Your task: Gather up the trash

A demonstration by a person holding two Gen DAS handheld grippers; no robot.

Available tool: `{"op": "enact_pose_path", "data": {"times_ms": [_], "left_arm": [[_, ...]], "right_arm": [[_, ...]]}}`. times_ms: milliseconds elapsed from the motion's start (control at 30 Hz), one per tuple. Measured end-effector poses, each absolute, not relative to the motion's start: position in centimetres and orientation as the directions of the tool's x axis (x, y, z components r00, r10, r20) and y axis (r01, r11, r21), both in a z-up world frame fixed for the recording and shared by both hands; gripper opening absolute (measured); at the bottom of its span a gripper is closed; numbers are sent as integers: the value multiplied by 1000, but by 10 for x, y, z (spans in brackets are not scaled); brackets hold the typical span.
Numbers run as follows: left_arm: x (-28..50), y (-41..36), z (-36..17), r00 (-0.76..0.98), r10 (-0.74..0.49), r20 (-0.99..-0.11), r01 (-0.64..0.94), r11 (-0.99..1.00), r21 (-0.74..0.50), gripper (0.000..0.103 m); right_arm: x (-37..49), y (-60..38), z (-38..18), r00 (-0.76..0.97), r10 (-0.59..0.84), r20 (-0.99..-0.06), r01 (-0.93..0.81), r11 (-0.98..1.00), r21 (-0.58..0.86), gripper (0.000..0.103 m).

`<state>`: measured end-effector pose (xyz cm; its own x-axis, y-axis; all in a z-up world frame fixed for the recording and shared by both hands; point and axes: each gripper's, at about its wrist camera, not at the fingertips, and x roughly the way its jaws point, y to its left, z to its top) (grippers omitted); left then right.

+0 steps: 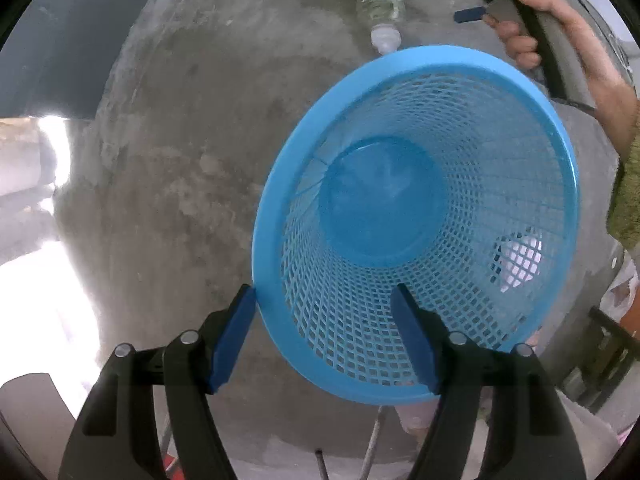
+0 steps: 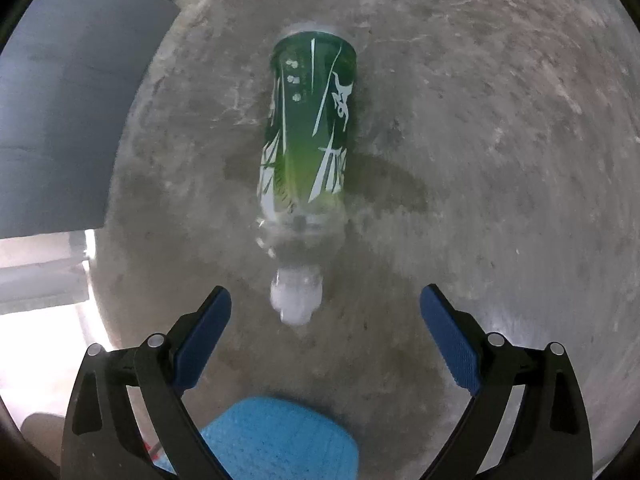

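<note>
A blue mesh basket [image 1: 420, 92] stands on the round concrete table [image 1: 180, 140], and I see nothing inside it. My left gripper [image 1: 323, 291] is open and straddles the basket's near rim, one pad outside and one inside. A clear plastic bottle [image 2: 308, 128] with a green label lies on the concrete, its white cap [image 2: 296, 300] pointing at my right gripper [image 2: 325, 291]. That gripper is open above the cap end, with nothing between its pads. In the left wrist view the bottle [image 1: 378, 8] lies just beyond the basket, and a hand [image 1: 552, 40] holds the right gripper's handle there.
A dark grey panel [image 2: 60, 120] lies past the table's left edge, with bright floor below it. Something white [image 1: 520, 256] shows through the basket's mesh wall. A green sleeve [image 1: 628, 184] is at the right. Thin metal rods [image 1: 372, 448] and a dark frame [image 1: 600, 360] lie below the table edge.
</note>
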<state>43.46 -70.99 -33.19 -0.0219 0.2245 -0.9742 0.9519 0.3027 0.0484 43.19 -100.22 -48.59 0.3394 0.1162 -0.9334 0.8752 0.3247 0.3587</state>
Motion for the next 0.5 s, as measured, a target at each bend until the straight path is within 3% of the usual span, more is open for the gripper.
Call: {"op": "enact_pose_path", "data": {"times_ms": [267, 500], "left_arm": [[437, -710, -337, -50, 232, -971, 946, 324, 29, 71], [441, -714, -348, -68, 245, -967, 938, 347, 22, 71]], "right_arm": [[469, -1010, -507, 318, 80, -945, 873, 365, 324, 89], [488, -1016, -528, 316, 86, -945, 857, 401, 324, 73]]}}
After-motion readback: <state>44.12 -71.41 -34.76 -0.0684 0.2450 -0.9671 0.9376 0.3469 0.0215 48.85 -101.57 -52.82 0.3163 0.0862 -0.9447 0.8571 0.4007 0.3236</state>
